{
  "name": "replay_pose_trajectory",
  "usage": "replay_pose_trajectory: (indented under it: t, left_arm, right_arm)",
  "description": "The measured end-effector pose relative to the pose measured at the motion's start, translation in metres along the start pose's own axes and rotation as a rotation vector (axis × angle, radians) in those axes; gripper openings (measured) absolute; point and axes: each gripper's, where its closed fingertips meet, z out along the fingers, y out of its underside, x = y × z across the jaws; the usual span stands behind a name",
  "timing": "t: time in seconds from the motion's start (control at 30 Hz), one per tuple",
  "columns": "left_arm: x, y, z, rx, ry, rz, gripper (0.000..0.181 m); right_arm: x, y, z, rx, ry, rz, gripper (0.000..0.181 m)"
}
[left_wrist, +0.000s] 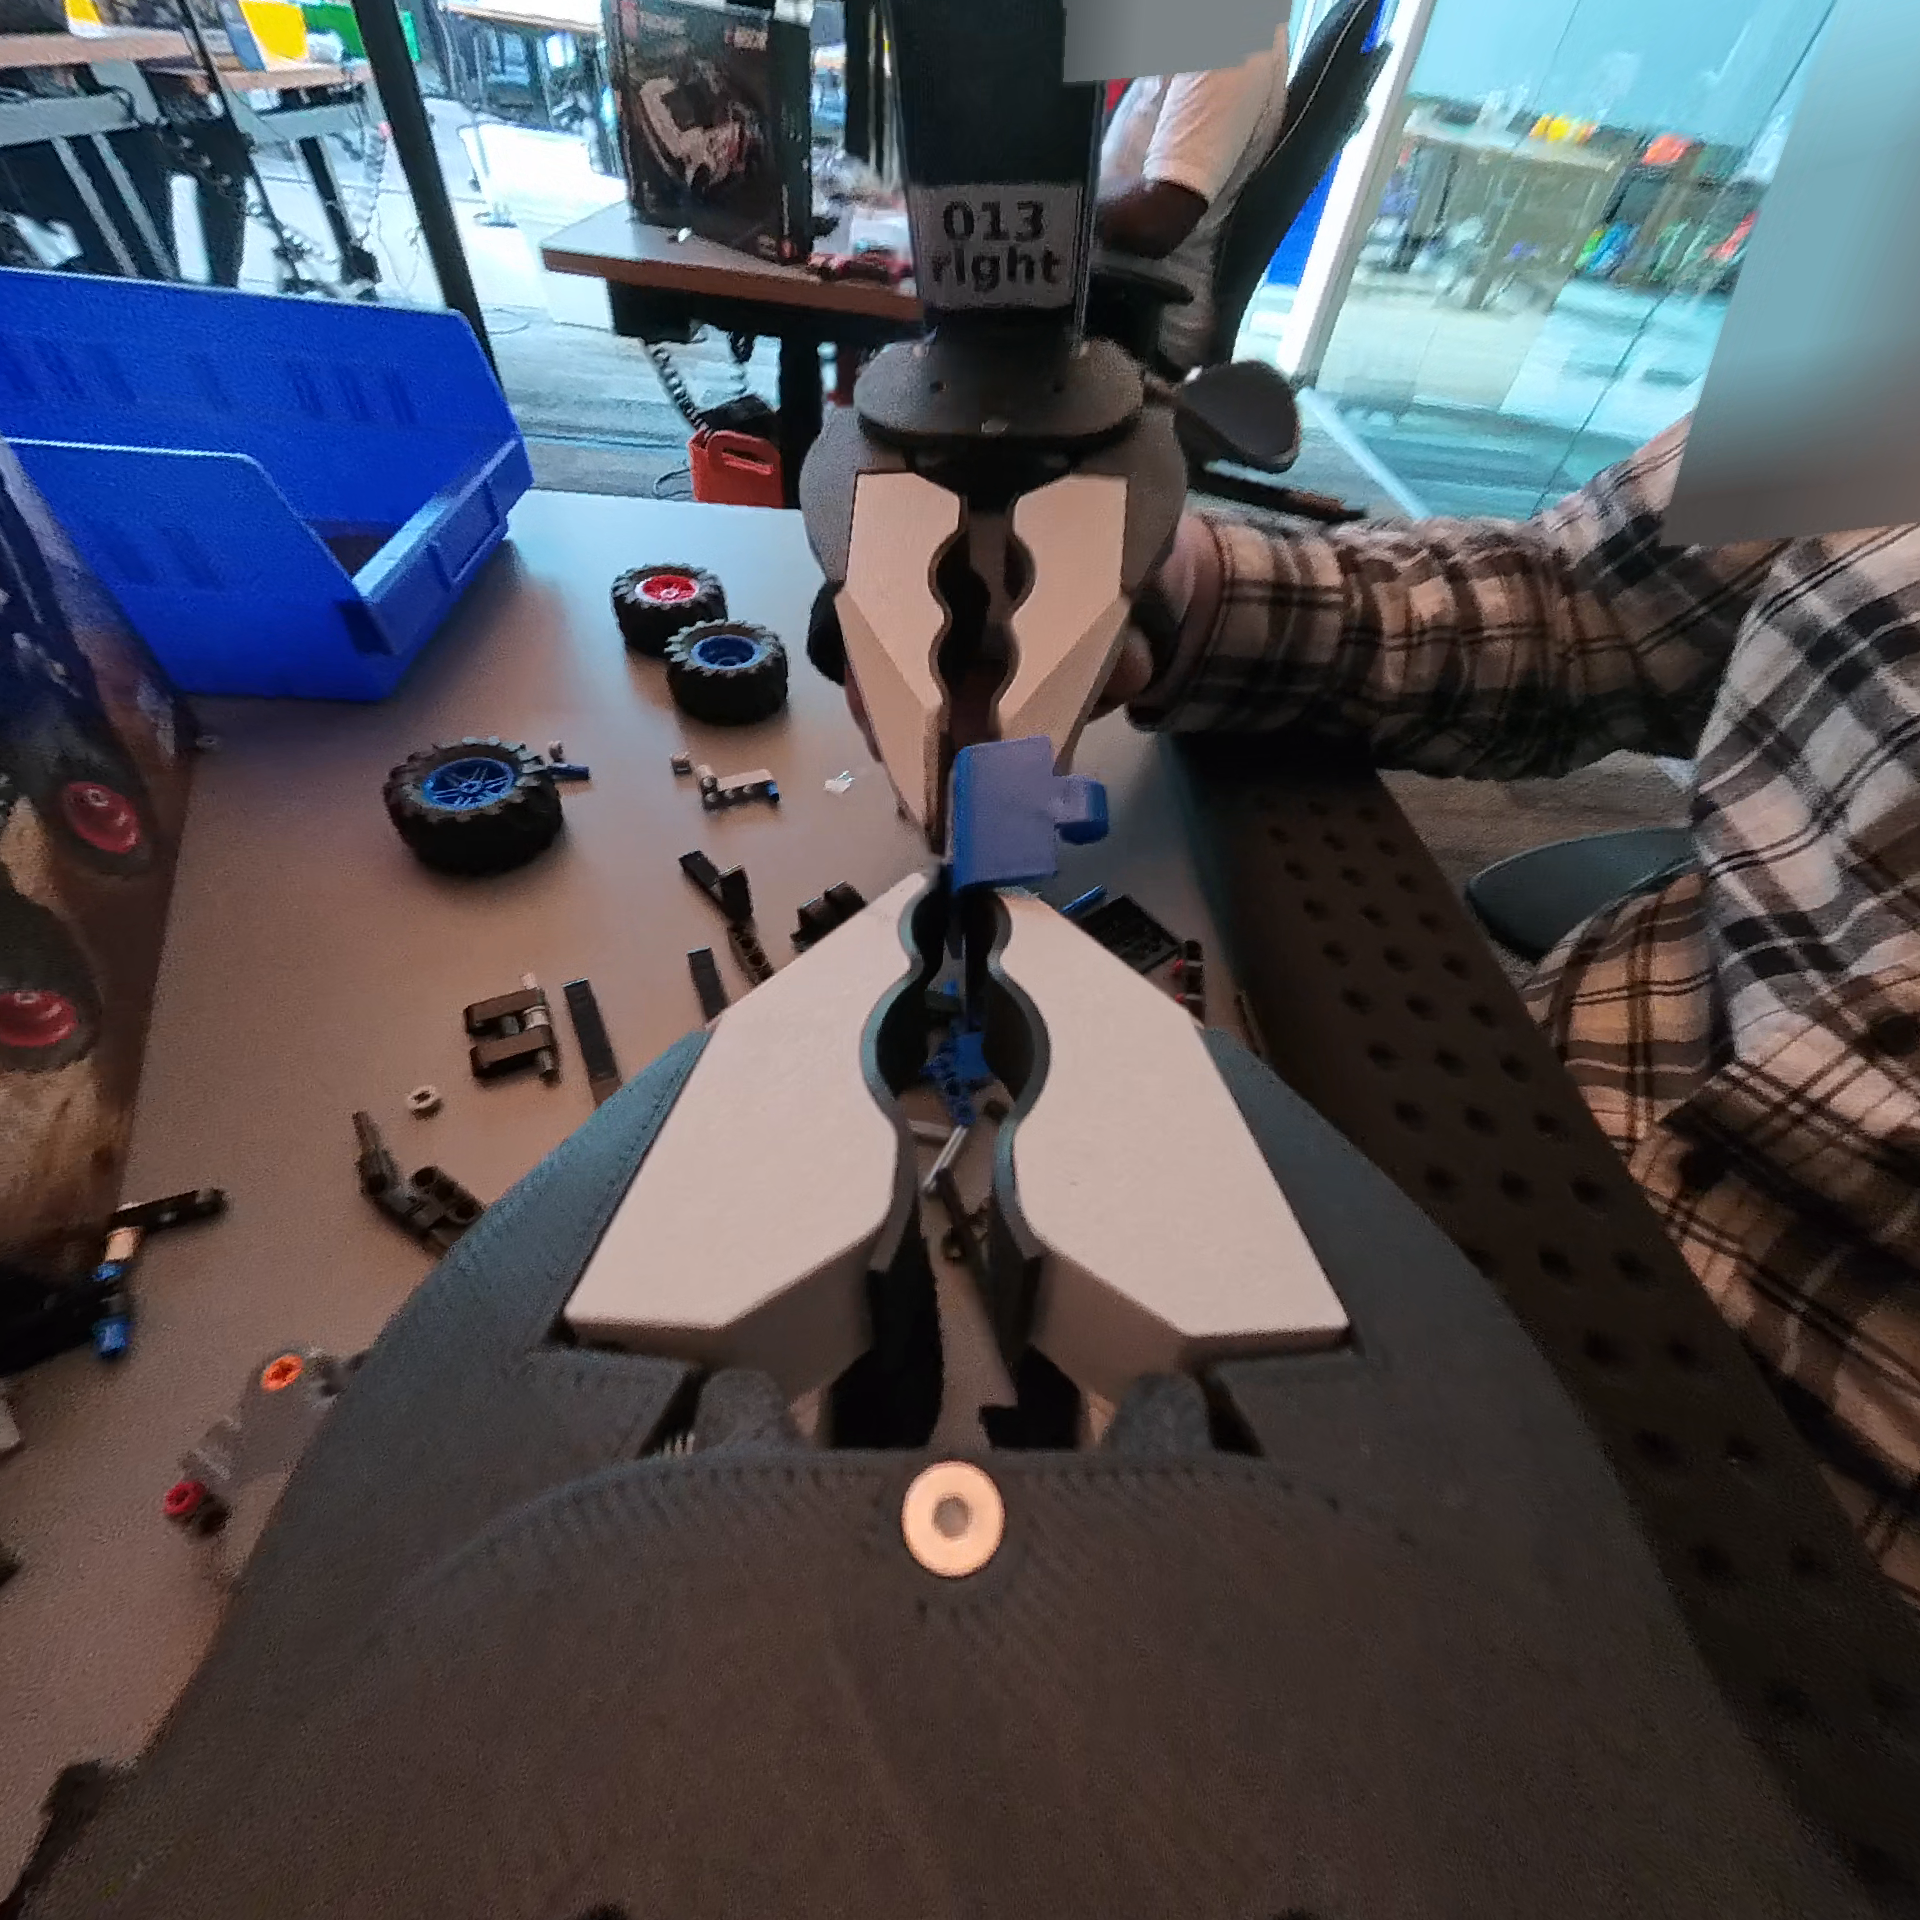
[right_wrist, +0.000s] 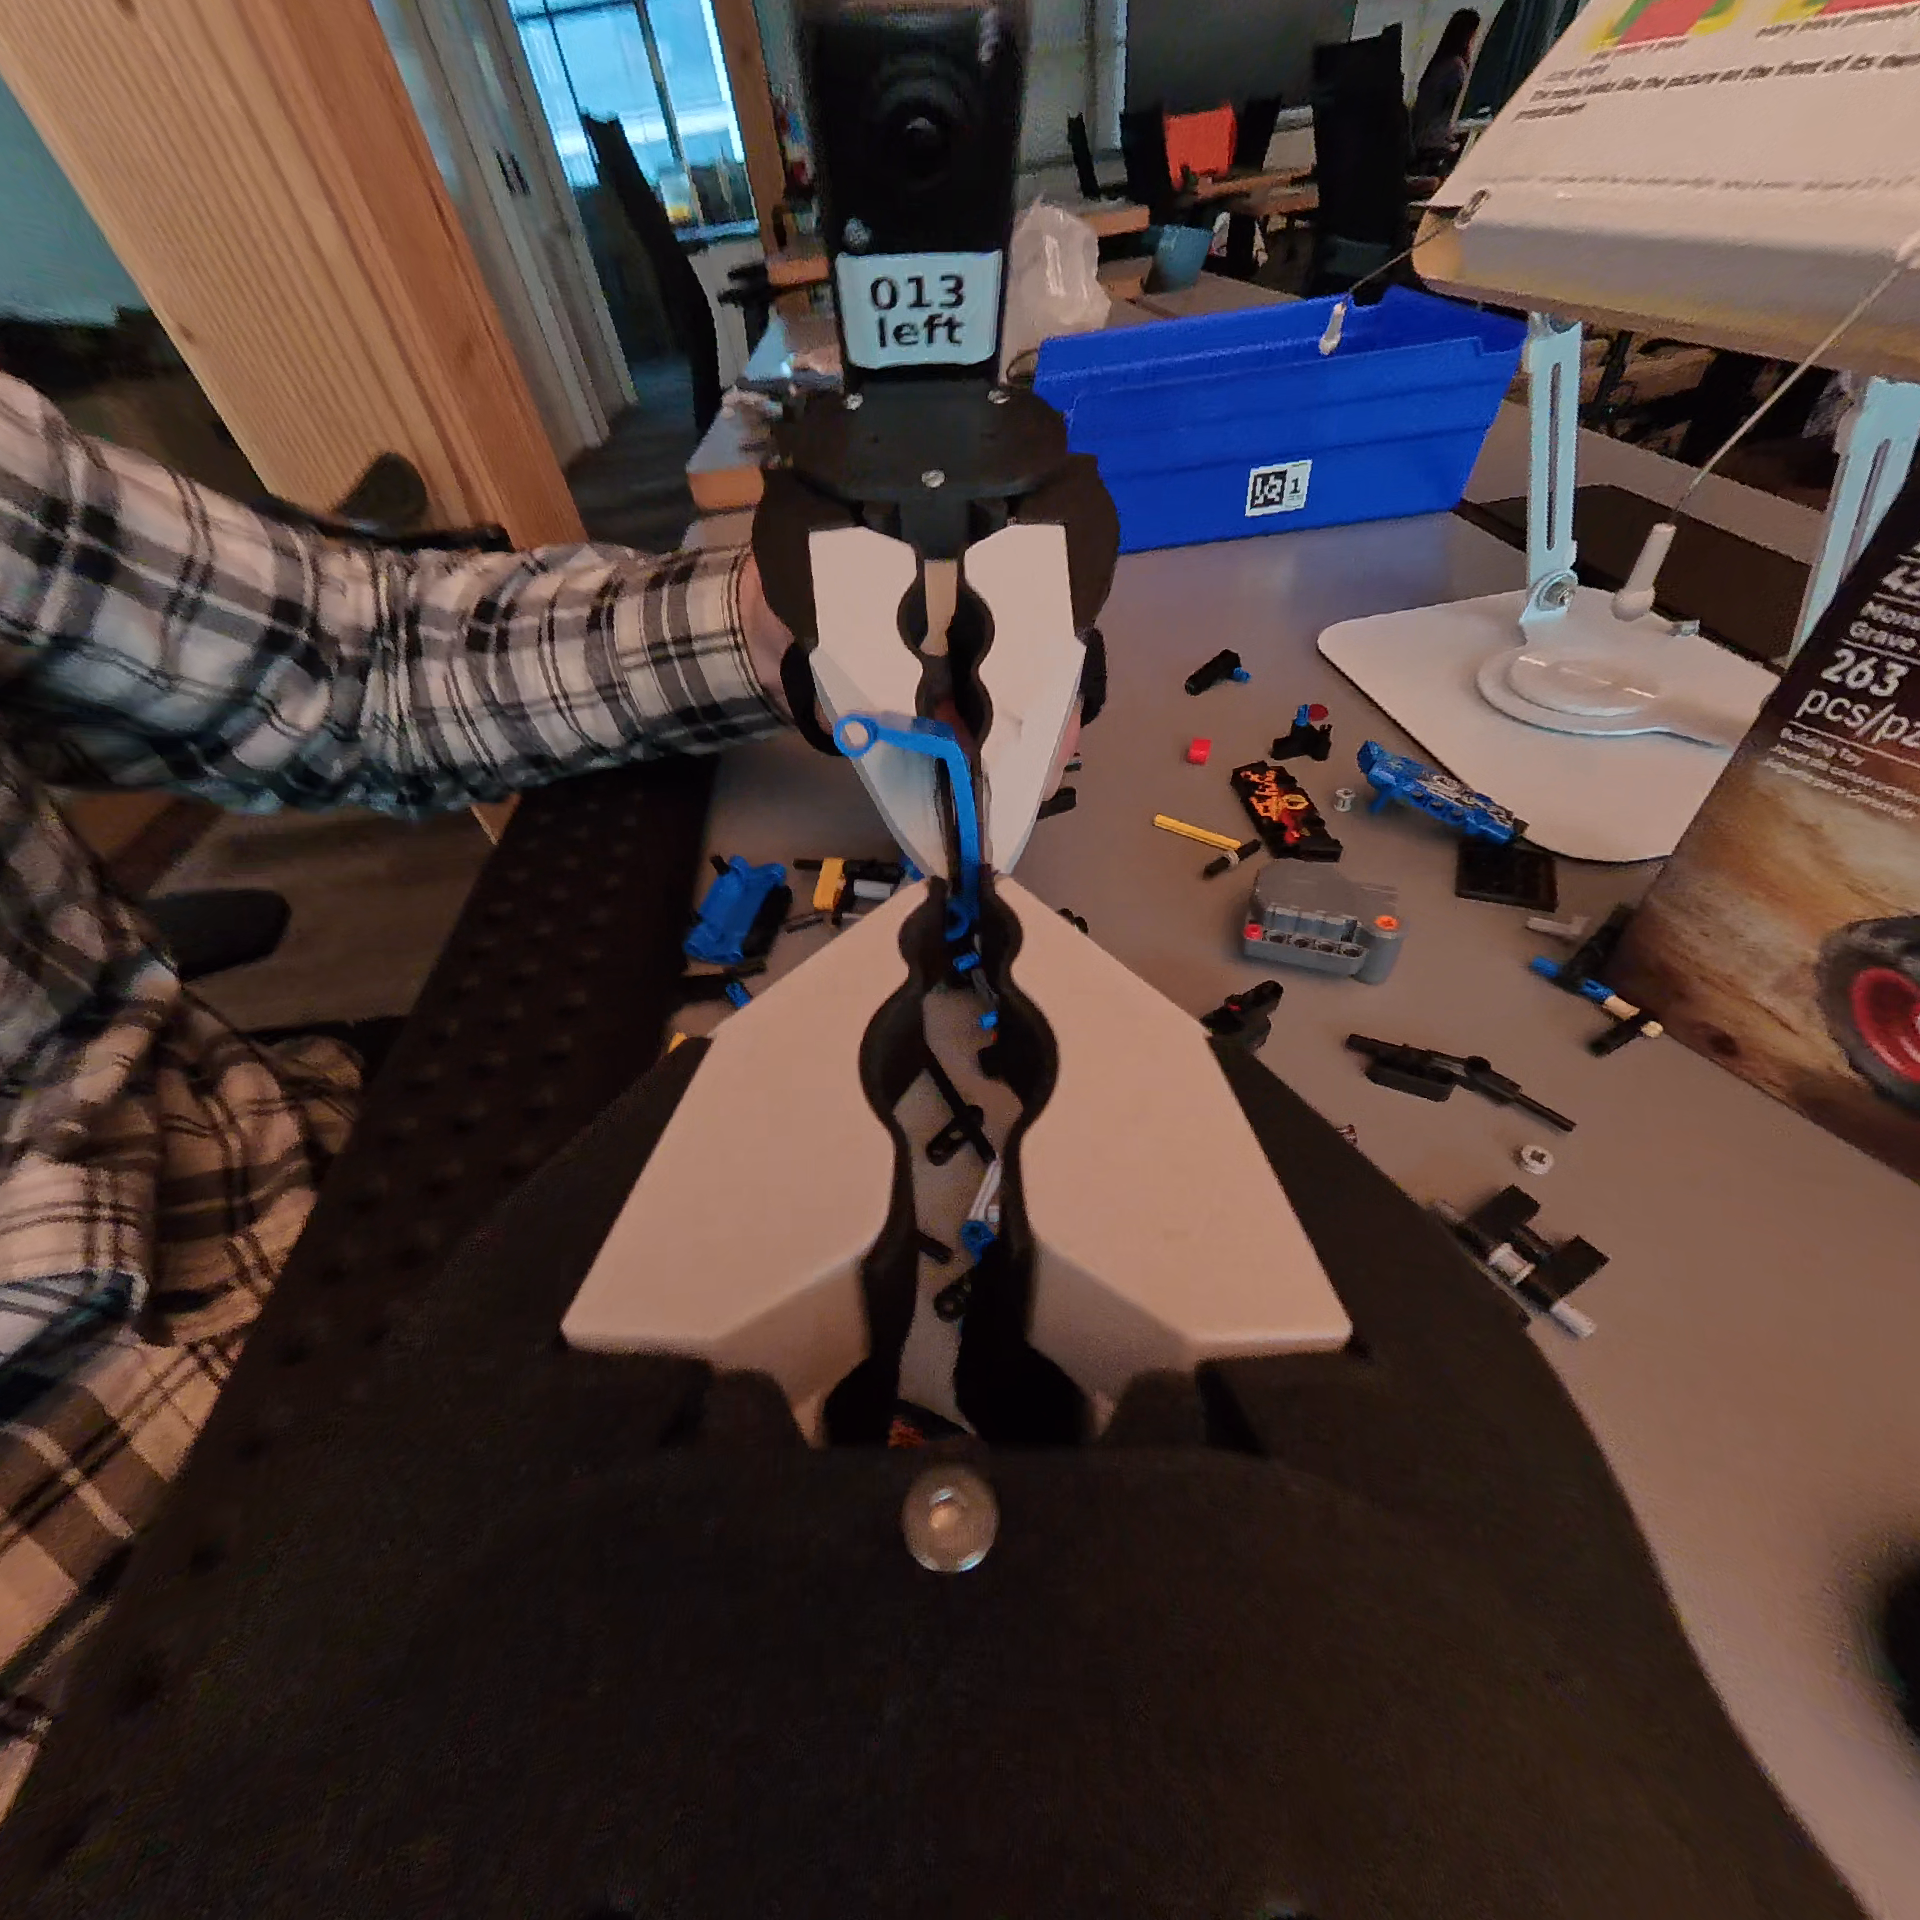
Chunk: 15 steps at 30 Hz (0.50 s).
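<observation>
My two grippers meet tip to tip above a grey table (left_wrist: 312, 935). Between them is a small blue toy part (left_wrist: 1003, 821) with a tab sticking out to one side. My left gripper (left_wrist: 951, 894) is shut on its lower edge. My right gripper (left_wrist: 940, 821) comes in from the far side, shut on the part's other edge. In the right wrist view the part (right_wrist: 899, 731) shows as a thin blue arm with a ring end. It runs from the left gripper (right_wrist: 971, 857) into my right gripper (right_wrist: 961, 899). A hand in a plaid sleeve (left_wrist: 1455, 644) holds each gripper.
Three toy wheels (left_wrist: 473, 800) and several small black and blue parts lie on the table. A blue bin (left_wrist: 260, 499) stands at the back. A grey block (right_wrist: 1320, 925), a white stand (right_wrist: 1558, 707) and a printed box (right_wrist: 1818, 831) are nearby. A black perforated mat (left_wrist: 1403, 1039) lines the table edge. Less than 4 cm separates the two grippers' tips. Both grippers' tips are roughly 15 cm from the grey block (right_wrist: 1320, 925).
</observation>
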Motion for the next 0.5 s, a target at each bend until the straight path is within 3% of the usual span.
replay_pose_trajectory:
  t: [0.07,0.23,0.4,0.5]
  left_arm:
    - [-0.001,-0.002,-0.001,0.004,-0.008,0.008,0.0]
    - [-0.001,0.0,0.002,0.008,-0.003,-0.016,0.002]
    - [-0.002,0.0,-0.002,-0.025,-0.026,0.016,0.025]
    - [-0.009,0.008,-0.005,-0.077,-0.08,0.051,0.026]
  right_arm:
    - [0.0,-0.003,-0.002,0.018,-0.021,0.04,0.017]
    - [0.005,0.004,0.001,-0.024,0.038,-0.007,0.0]
    - [0.014,-0.004,-0.012,0.037,0.058,0.033,0.0]
    - [0.017,-0.003,-0.016,0.048,0.063,0.057,0.0]
